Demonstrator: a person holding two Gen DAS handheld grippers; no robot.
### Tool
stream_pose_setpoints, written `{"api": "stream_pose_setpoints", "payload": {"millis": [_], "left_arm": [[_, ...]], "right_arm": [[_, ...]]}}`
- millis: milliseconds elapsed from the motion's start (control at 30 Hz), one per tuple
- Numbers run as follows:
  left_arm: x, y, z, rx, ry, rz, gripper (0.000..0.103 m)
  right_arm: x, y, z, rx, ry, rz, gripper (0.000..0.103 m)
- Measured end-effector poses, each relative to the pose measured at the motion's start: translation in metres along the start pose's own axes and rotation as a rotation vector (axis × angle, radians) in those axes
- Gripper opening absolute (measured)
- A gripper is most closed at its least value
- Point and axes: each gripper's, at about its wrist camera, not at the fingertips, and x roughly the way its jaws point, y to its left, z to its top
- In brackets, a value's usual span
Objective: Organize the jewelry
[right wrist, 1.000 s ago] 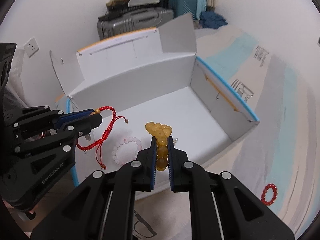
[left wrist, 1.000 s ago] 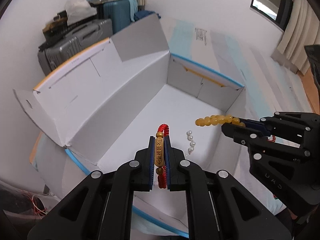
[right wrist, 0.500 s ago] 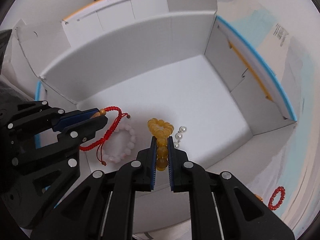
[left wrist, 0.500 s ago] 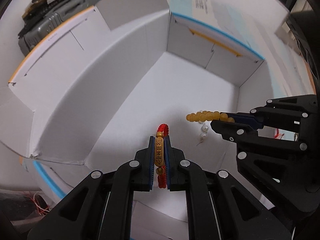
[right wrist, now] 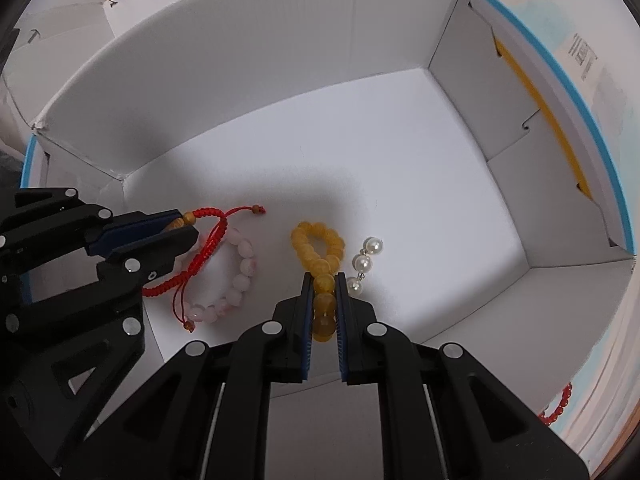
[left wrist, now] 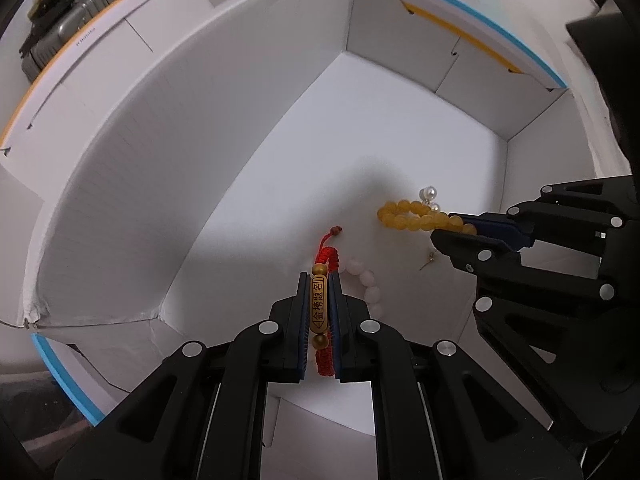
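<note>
My left gripper (left wrist: 319, 280) is shut on a red cord bracelet (left wrist: 320, 312) with a gold bar, held low inside an open white box (left wrist: 160, 184). In the right wrist view the left gripper (right wrist: 182, 226) shows at left with the red bracelet (right wrist: 208, 248) dangling. My right gripper (right wrist: 323, 280) is shut on a yellow bead bracelet (right wrist: 320, 248), just above the box floor (right wrist: 400, 152); it shows at right in the left wrist view (left wrist: 448, 226) holding the yellow bracelet (left wrist: 412, 214).
A pink bead bracelet (right wrist: 240, 276) and a pearl earring (right wrist: 366, 260) lie on the box floor between the grippers. A small pin (left wrist: 428, 262) lies nearby. A red bead bracelet (right wrist: 556, 408) lies outside the box at right. Suitcases (left wrist: 60, 24) stand beyond.
Both grippers have moved forward and down into the box, still holding their bracelets. The pink bracelet and pearls on the floor now appear closer.
</note>
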Motion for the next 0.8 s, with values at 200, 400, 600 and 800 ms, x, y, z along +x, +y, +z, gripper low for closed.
{"api": "stream_pose_setpoints", "payload": {"millis": [200,400,600,800], "left_arm": [[0.004,-0.002,0.004,-0.004,0.006,0.011,0.008],[-0.001,-0.007,0.001,-0.013,-0.025,0.015,0.010],[-0.017,-0.006,-0.004,-0.025,-0.093,0.039,0.030],[-0.043,0.000,-0.011,-0.056,-0.169,0.051,0.047]], "right_arm": [[0.003,-0.002,0.003,0.010,0.000,0.003,0.010],[-0.001,-0.008,0.000,0.019,-0.008,0.003,0.011],[-0.017,-0.010,-0.011,0.032,-0.051,-0.005,0.018],[-0.042,-0.011,-0.021,0.043,-0.126,-0.013,0.038]]}}
